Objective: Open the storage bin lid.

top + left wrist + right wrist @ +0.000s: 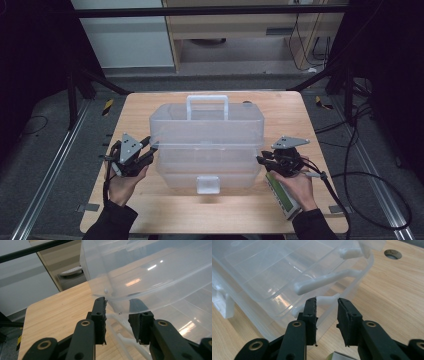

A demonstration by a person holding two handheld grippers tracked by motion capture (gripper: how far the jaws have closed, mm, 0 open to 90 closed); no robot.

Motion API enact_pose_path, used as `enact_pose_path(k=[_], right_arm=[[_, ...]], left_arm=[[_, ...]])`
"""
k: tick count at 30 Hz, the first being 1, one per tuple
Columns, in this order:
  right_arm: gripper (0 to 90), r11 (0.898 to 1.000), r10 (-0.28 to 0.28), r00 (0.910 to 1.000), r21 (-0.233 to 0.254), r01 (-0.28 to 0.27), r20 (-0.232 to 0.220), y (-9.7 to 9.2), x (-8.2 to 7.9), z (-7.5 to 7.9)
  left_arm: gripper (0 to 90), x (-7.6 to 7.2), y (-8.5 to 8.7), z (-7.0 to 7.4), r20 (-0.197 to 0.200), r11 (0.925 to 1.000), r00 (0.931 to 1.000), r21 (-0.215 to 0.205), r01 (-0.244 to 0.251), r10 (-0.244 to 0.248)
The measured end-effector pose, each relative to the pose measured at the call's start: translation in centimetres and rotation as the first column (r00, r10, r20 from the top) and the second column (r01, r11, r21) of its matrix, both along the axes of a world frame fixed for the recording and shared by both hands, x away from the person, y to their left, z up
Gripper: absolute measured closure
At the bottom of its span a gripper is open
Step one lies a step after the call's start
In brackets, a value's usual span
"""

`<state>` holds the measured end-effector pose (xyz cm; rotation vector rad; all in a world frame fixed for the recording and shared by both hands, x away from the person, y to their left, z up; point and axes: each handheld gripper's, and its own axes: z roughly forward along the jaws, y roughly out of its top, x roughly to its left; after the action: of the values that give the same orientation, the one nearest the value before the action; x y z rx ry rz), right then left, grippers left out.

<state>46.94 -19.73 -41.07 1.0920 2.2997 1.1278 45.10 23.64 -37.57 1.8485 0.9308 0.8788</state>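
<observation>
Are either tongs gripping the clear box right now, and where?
Neither. Left tongs straddle the lid's rim unclamped; right tongs gape at a white hinge arm.

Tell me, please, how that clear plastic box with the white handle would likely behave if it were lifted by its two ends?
The clear plastic box looks thin-walled, so it may flex. You can see straight through it to the table, so it is probably light. Its glossy sides could slip between the jaws.

A wooden table (150, 210) stands on a grey floor (45, 150). Far behind it are a white panel (125, 40) and a wooden cabinet (240, 25). Black cables (370, 175) lie right.
</observation>
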Motion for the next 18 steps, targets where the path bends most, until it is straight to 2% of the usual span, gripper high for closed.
enact_pose_path(k=[11, 18], right_arm=[[74.8, 1.0, -0.001, 0.9994, 0.021, 0.002, -0.033, 0.2, 0.2, -0.2], [75.1, 1.0, -0.001, 0.9996, 0.018, 0.002, -0.028, 0.2, 0.2, -0.2]], left_arm=[[68.2, 1.0, -0.1, 1.3, 0.011, 0.9994, 0.9997, -0.03, -0.019, 0.02], [68.7, 1.4, -0.1, 1.6, 0.019, 0.9986, 0.9996, -0.049, -0.021, 0.022]])
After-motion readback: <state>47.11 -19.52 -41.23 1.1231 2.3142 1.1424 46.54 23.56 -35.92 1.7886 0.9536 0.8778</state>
